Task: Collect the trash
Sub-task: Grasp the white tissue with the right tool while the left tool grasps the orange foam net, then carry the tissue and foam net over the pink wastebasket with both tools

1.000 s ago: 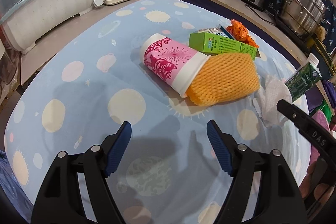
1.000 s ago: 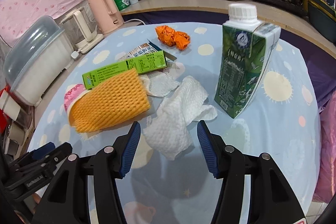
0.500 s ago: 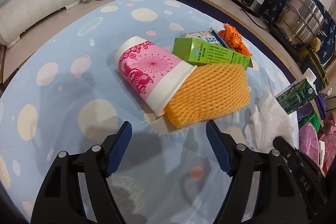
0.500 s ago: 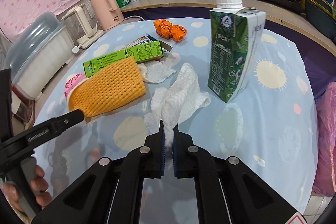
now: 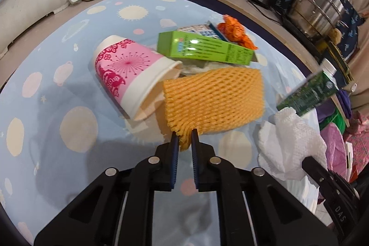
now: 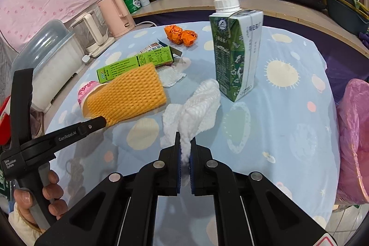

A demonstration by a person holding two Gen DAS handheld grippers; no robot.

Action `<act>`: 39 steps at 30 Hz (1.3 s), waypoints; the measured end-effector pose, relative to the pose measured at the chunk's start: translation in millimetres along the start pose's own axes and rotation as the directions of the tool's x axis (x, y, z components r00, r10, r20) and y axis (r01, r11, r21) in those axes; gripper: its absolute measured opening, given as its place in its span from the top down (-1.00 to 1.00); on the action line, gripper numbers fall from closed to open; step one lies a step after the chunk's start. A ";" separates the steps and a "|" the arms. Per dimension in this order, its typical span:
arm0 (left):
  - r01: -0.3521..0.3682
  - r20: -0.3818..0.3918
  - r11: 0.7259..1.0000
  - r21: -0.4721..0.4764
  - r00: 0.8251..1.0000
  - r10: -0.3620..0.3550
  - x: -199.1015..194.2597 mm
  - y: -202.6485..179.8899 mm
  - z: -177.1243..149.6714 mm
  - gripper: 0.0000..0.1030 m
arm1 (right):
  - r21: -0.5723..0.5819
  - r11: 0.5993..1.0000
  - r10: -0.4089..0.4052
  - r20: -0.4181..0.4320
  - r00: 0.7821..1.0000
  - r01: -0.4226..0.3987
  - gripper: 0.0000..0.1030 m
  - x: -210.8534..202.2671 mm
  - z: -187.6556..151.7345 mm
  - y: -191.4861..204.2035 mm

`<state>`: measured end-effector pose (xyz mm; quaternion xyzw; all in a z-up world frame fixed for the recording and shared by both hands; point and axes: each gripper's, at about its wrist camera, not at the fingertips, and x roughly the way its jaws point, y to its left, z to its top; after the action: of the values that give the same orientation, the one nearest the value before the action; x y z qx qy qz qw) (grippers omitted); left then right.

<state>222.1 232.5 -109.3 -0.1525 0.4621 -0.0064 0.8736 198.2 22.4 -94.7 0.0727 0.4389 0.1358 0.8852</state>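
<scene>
An orange foam fruit net (image 5: 214, 98) lies on the blue tablecloth, and my left gripper (image 5: 184, 138) is shut on its near corner. The net (image 6: 129, 96) also shows in the right wrist view, with the left gripper's finger (image 6: 92, 126) at its edge. My right gripper (image 6: 185, 144) is shut on a crumpled white paper towel (image 6: 196, 107), lifted a little off the cloth; that towel (image 5: 290, 144) hangs at the right of the left wrist view. A pink paper cup (image 5: 129, 70) lies on its side, touching the net.
A green box (image 5: 205, 50), an orange wrapper (image 5: 235, 31) and a flat packet lie behind the net. A green milk carton (image 6: 235, 50) stands upright at the right. A pink bag (image 6: 355, 142) hangs off the table's right edge. Kettles, pots and bottles line the counter behind.
My left gripper moved forward to the net and closed on its corner. The right gripper closed on the paper towel and has drawn it back and up from the table.
</scene>
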 end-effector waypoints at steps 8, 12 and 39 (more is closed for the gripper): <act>0.037 0.010 0.995 0.088 0.999 -0.038 -35.3 -31.3 -21.6 0.82 | 0.022 1.000 -0.007 0.042 0.999 0.006 0.89 -43.5 -12.4 -20.0; 0.064 0.026 0.989 0.133 0.997 -0.069 -59.2 -52.8 -33.3 0.82 | 0.035 0.999 -0.017 0.070 0.997 0.014 0.89 -67.8 -19.5 -32.4; 0.221 0.022 0.879 0.422 0.967 -0.254 -107.2 -246.6 -76.8 0.82 | 0.256 0.953 -0.241 0.319 0.917 0.162 0.89 -239.4 -38.6 -171.3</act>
<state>130.5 -6.2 3.7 -0.0182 0.3939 -0.2058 0.8956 59.3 -213.2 20.9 0.1492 0.2940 -0.0220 0.9438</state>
